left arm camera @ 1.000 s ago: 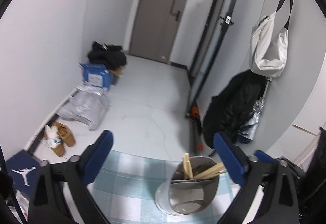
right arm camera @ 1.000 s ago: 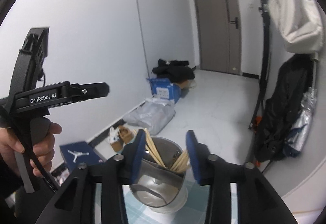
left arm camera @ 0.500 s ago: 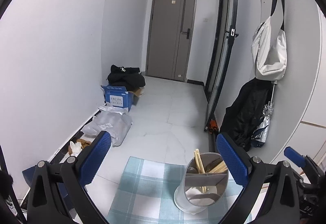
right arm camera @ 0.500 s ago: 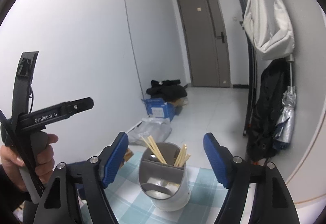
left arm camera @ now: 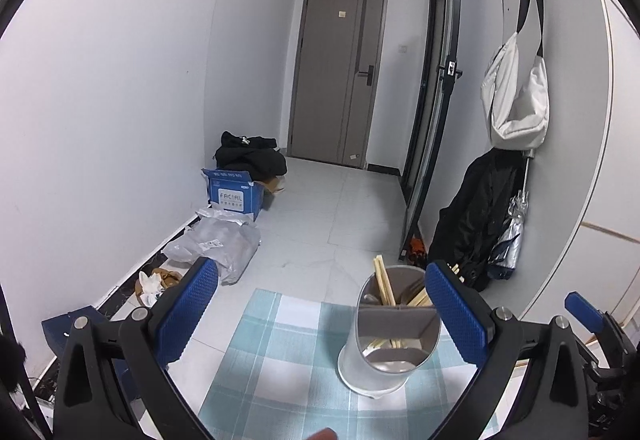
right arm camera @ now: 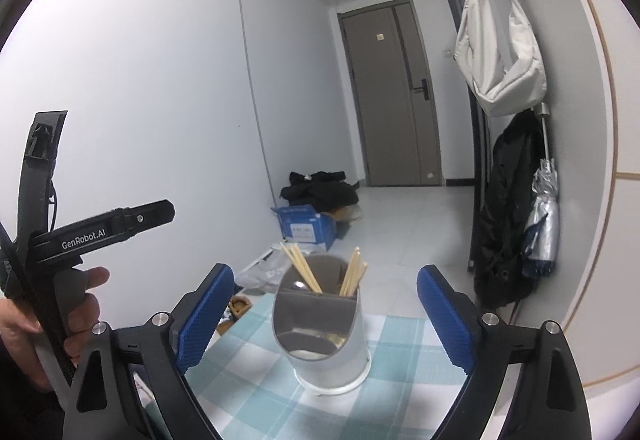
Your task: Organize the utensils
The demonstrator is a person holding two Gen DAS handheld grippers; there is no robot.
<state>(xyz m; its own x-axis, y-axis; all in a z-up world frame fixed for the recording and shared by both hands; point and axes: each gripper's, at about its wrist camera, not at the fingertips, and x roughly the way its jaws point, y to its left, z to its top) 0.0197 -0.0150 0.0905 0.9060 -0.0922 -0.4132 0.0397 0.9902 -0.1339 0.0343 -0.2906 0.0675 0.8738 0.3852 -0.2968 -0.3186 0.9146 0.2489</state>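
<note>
A grey-and-white utensil holder (left arm camera: 388,336) (right arm camera: 326,336) stands upright on the blue-checked tablecloth (left arm camera: 280,356) (right arm camera: 248,376). Wooden chopsticks (right arm camera: 304,270) (left arm camera: 384,286) stick up out of its back compartments. My left gripper (left arm camera: 322,312) is open and empty, with the holder just inside its right finger. My right gripper (right arm camera: 324,316) is open and empty, its blue pads (right arm camera: 444,320) either side of the holder without touching it. The left gripper's body shows in the right wrist view (right arm camera: 92,236), held by a hand at the left.
The table's far edge drops to a tiled hallway floor (left arm camera: 332,220). On it lie a blue box (left arm camera: 234,194), black clothes (left arm camera: 250,156), plastic bags (left arm camera: 216,246) and shoes (left arm camera: 154,278). A white bag (right arm camera: 500,52), black coat (right arm camera: 508,224) and umbrella (right arm camera: 542,212) hang on the right wall.
My right gripper has opened wide and drawn back from the holder, which now stands free. Both cameras have tilted up and backed off, showing more of the hallway.
</note>
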